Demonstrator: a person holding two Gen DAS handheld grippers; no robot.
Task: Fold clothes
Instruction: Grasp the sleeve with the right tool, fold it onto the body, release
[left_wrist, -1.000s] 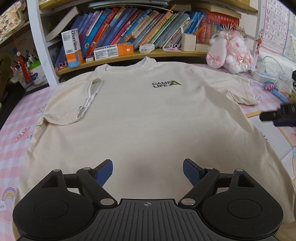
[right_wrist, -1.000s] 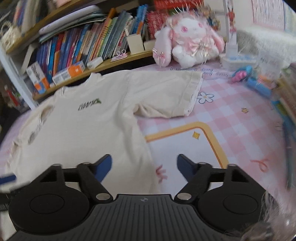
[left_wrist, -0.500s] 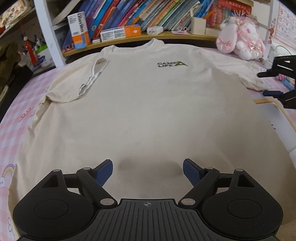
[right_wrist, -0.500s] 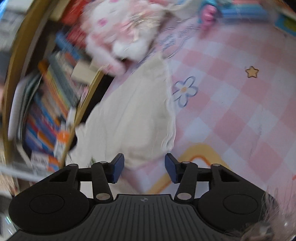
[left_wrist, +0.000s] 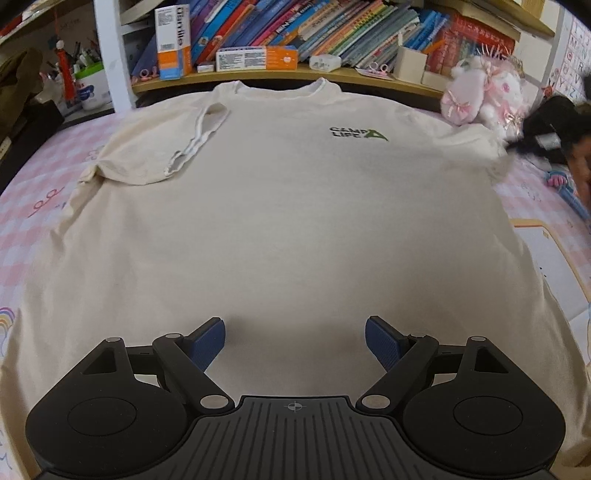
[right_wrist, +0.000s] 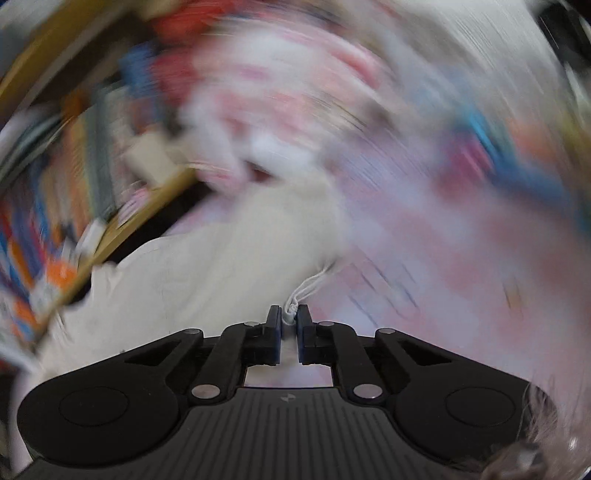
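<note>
Cream T-shirt (left_wrist: 280, 206) spread flat, front up, on pink checked desk (left_wrist: 26, 206). Collar toward bookshelf (left_wrist: 280, 70); hem nearest left camera. Small green-and-black chest logo (left_wrist: 357, 133) on right half of shirt. Sleeve on view-left (left_wrist: 162, 147) folded in over the body, white hem seam showing. Body otherwise smooth, few wrinkles.

Left gripper (left_wrist: 294, 341): fingers spread wide, blue pads (left_wrist: 208, 341) well apart, nothing between them. Hovering low over lower middle of shirt; contact with cloth cannot be told.

Right gripper (right_wrist: 289, 328): fingers drawn nearly together, pinching white stitched edge of opposite sleeve (right_wrist: 295, 308); thin gap filled by fabric. Sleeve cloth runs up and away from fingers toward the shelf side. Right view heavily motion-blurred; background only colour streaks of books, pink plush and desk cover. In left view, same gripper seen as dark blurred shape (left_wrist: 543, 142) at far right edge of shirt, at sleeve end, beside plush rabbit (left_wrist: 480, 96).

Surroundings: shelf packed with leaning books (left_wrist: 332, 29); orange-and-white box (left_wrist: 173, 40) upright at shelf's left end; second box (left_wrist: 256, 59) lying flat mid-shelf. Pen pot (left_wrist: 90, 86) left of white shelf post. Yellow-bordered white panel (left_wrist: 546, 258) printed on desk cover, right of shirt.
</note>
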